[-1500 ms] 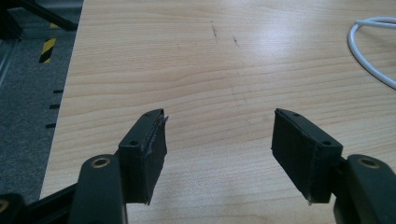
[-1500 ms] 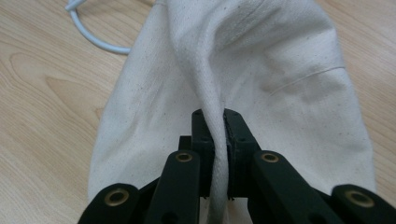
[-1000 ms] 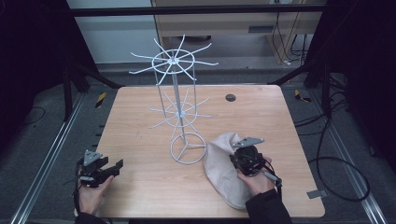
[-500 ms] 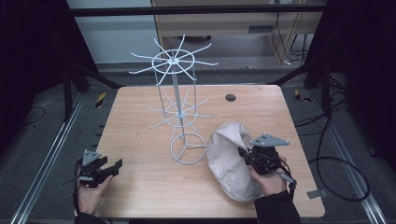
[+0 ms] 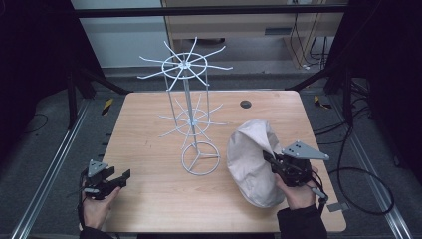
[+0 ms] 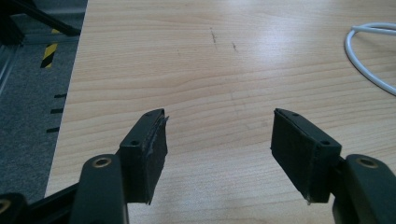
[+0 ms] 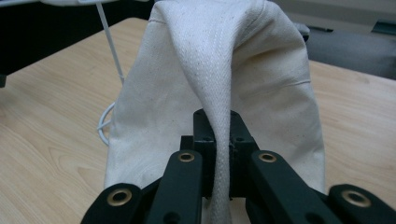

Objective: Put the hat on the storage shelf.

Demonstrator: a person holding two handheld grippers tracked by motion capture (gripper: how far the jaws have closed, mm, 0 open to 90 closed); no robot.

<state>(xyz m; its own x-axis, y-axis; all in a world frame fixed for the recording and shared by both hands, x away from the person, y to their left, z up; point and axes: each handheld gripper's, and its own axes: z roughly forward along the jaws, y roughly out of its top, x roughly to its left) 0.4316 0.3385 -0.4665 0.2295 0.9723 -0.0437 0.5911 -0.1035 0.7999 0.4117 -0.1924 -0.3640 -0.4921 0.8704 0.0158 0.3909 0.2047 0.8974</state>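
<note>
A cream canvas bag (image 5: 251,159) bulges up off the right side of the wooden table (image 5: 149,129), just right of a white wire display rack (image 5: 185,89) with radiating hooks on two tiers. My right gripper (image 5: 272,160) is shut on the bag's strap (image 7: 219,93), which runs up from between the jaws and over the bag (image 7: 261,88). My left gripper (image 5: 119,177) rests low near the table's front left corner. It is open, with bare wood between its fingers (image 6: 149,144).
The rack's round base ring (image 5: 200,158) lies on the table beside the bag, and its edge (image 6: 369,56) curves in at the right of the left gripper view. A small dark disc (image 5: 245,104) sits at the back right. Metal frame rails flank the table.
My right gripper has moved right and lifted with the strap, pulling the bag up from lying flat into a raised bulge. The left gripper has stayed put.
</note>
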